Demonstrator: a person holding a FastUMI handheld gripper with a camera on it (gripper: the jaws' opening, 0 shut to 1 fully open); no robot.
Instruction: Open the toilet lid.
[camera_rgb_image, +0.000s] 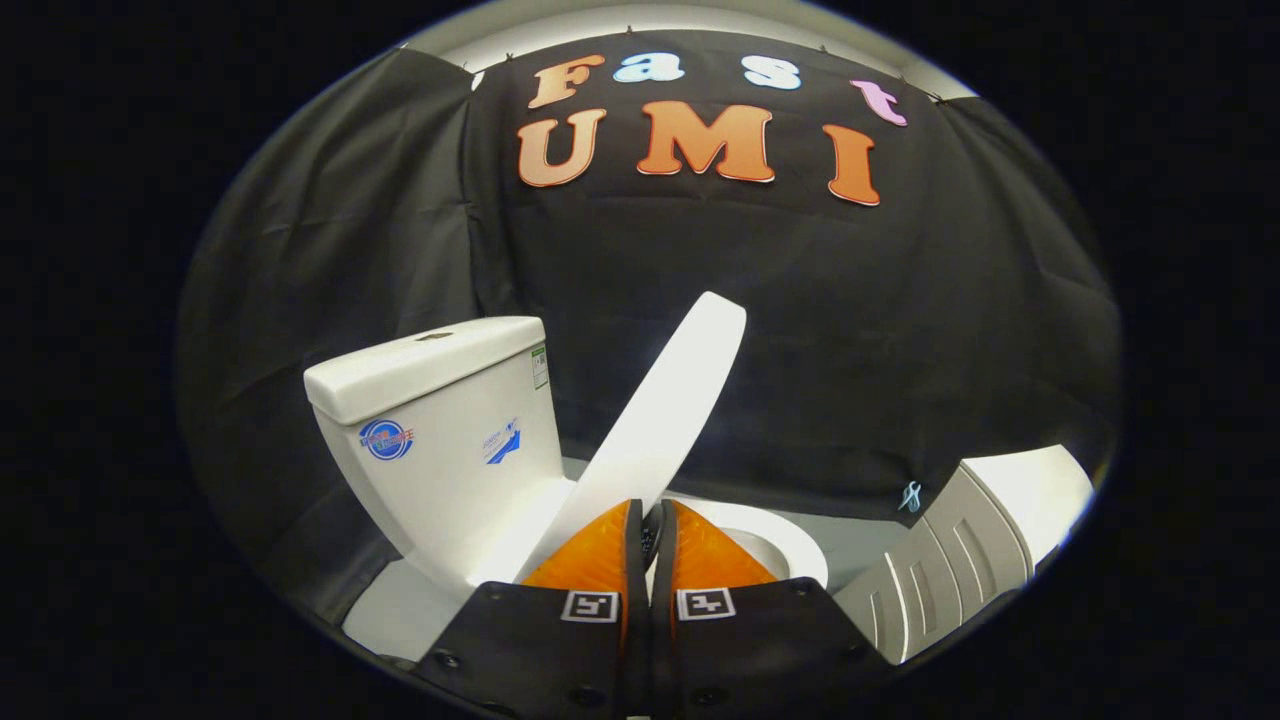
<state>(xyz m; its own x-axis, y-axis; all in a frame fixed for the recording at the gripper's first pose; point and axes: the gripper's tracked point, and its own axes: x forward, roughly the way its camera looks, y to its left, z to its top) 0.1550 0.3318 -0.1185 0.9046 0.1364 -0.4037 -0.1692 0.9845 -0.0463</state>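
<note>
Toilet lid (665, 415) half raised, tilted, rising from just ahead of the gripper (652, 520).
Jaws nearly together, seemingly pinching lid's lower edge; contact unclear. Tank (440, 440) behind lid, bowl rim (790, 545) below, grey-white object (970, 550) beside.

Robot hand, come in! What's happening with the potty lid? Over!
Gripper fingers nearly closed, at the lid's lower edge; grip unclear. Toilet lid raised, tilted toward the tank, not fully back. Nothing blocking it.

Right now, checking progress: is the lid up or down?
Partly up: the lid tilts toward the tank, bowl rim exposed, claw closed at its edge.
</note>
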